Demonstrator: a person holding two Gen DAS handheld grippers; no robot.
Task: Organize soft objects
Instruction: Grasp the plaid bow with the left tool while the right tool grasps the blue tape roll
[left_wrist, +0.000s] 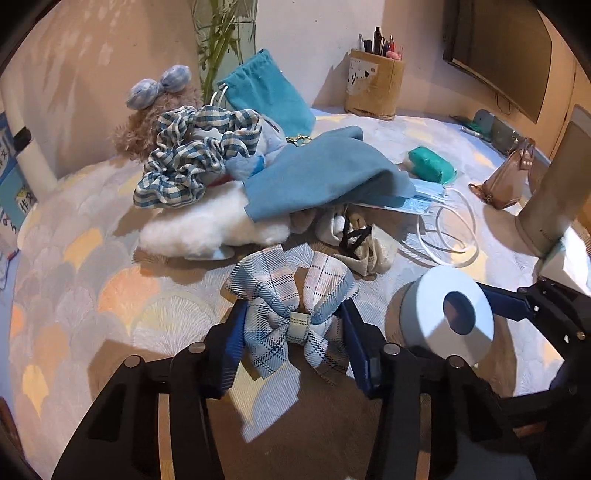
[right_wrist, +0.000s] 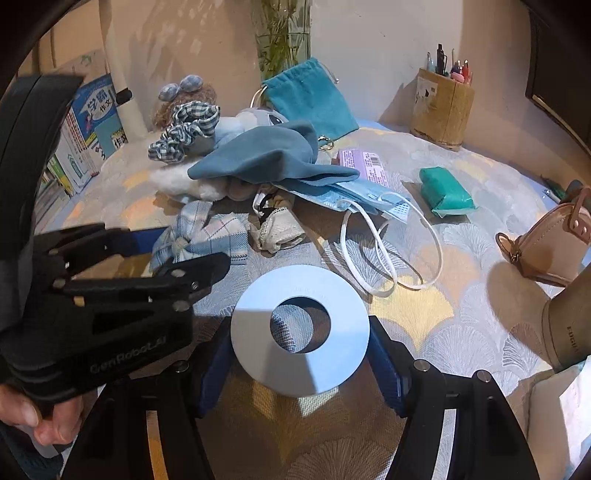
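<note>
while left gripper (left_wrist: 291, 332) pinches plaid bow (left_wrist: 291, 317), table edges stay hidden.

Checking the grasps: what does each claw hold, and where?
Left claw pinches the plaid bow across its middle, by the knot. Right claw grips the pale blue ring by its outer sides.

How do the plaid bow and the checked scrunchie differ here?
The plaid bow lies flat on the cloth between the left gripper fingers; the checked scrunchie sits farther back atop the pile, untouched. The bow is pale with thin lines, the scrunchie darker with bold checks. Both are blue-and-white fabric.
</note>
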